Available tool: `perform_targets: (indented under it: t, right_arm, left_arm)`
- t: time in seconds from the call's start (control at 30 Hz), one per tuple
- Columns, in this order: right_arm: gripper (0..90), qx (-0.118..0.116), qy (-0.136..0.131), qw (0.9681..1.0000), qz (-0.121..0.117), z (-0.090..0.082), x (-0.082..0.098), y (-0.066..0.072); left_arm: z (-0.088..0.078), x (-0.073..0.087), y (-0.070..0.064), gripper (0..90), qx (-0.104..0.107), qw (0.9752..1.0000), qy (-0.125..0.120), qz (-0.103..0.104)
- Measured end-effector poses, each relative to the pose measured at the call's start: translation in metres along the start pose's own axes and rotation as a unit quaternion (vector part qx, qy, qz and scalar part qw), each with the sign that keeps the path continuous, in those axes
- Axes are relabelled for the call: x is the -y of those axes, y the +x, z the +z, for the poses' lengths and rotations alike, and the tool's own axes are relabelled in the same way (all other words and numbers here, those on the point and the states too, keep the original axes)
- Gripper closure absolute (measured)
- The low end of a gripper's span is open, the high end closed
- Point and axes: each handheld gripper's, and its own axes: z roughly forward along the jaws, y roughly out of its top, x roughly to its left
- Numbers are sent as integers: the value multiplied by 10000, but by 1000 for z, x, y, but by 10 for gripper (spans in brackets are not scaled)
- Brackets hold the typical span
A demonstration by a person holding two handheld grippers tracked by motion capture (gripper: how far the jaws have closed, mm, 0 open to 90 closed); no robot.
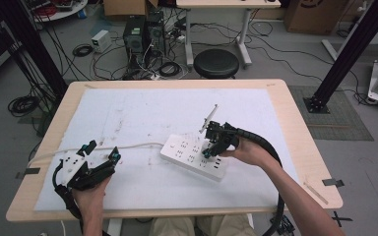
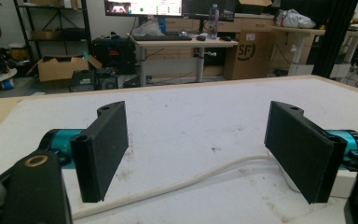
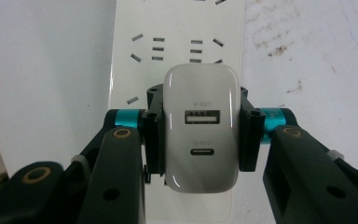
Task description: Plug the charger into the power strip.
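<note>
Charger held over the power strip, not yet seated as far as can be judged.

The right gripper (image 3: 200, 135) is clamped on a white USB charger (image 3: 201, 128), jaws pressed to its two sides, directly above the white power strip (image 1: 193, 156) lying right of the table's (image 1: 300, 147) middle; plugging in or pulling out is still in hand. The left gripper (image 2: 196, 149) rests near the table's left front corner, jaws spread wide, empty, the strip's cable (image 2: 177, 184) lying between them.
</note>
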Motion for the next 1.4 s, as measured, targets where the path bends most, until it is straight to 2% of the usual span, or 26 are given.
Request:
perform_targets:
  t: [0.2, 0.3, 0.47, 0.53, 0.57, 0.7, 0.77, 0.83, 0.87, 0.93, 1.03, 1.07, 1.1, 1.13, 1.23, 1.33, 1.37, 1.4]
  right_arm:
    - [639, -86, -90, 9998, 139, 0, 2, -3]
    - [639, -2, -13, 10000, 55, 1, 0, 0]
    - [638, -145, -38, 9995, 267, 1, 1, -5]
    - [638, -93, -42, 9997, 231, 1, 1, -3]
    - [638, 34, -78, 9999, 114, 0, 2, 1]
    - [638, -4, -265, 9996, 105, 0, 8, 0]
    - [638, 65, -330, 9994, -109, 0, 9, 1]
    - [637, 77, -304, 9994, -118, 0, 9, 2]
    - [638, 82, -302, 9995, -94, 1, 8, 3]
    - [637, 103, -210, 9996, 166, 1, 6, 3]
    - [637, 62, -193, 9990, 390, 2, 3, 1]
    - [637, 62, -193, 9990, 390, 2, 3, 1]
    - [637, 73, 16, 9995, 317, 10, 1, 1]
    - [637, 123, -55, 9997, 205, 11, 0, 5]
    - [637, 201, 4, 9997, 119, 11, -1, 7]
    - [637, 147, -83, 9997, 155, 11, 1, 4]
    - [638, 20, -125, 9996, 239, 11, 4, 0]
    - [638, 20, -125, 9996, 239, 11, 4, 0]
  left_arm:
    - [-2, 0, 1, 215, -29, 10000, -25, -49]
    - [-1, 1, 0, 215, -9, 10000, -10, -31]
    - [-1, 1, -1, 215, 15, 10000, -1, -34]
    - [-1, 0, 0, 215, 18, 10000, 1, -29]
    - [-2, 0, 0, 215, -7, 10000, -22, -61]
    - [-3, 0, 2, 215, -26, 10000, -35, -67]
    - [-3, 0, 2, 215, -22, 10000, -32, -77]
    - [-3, 0, 2, 216, -20, 10000, -12, -30]
    - [-2, 0, 1, 215, -18, 10000, -24, -44]
    - [-1, 0, 0, 216, -8, 10000, -30, -33]
    - [0, -1, -1, 216, 2, 10000, -28, -13]
    - [0, -1, -1, 215, 2, 10000, -28, -13]
    - [1, 0, -1, 216, 7, 10000, -18, -61]
    - [1, 0, -1, 216, 4, 10000, -11, -65]
    - [1, 0, 0, 216, -33, 10000, -34, -58]
    - [2, 0, 0, 216, -18, 10000, -11, -70]
    - [2, -1, -1, 216, -14, 10000, -31, -67]
    - [2, -1, -1, 216, -14, 10000, -31, -67]
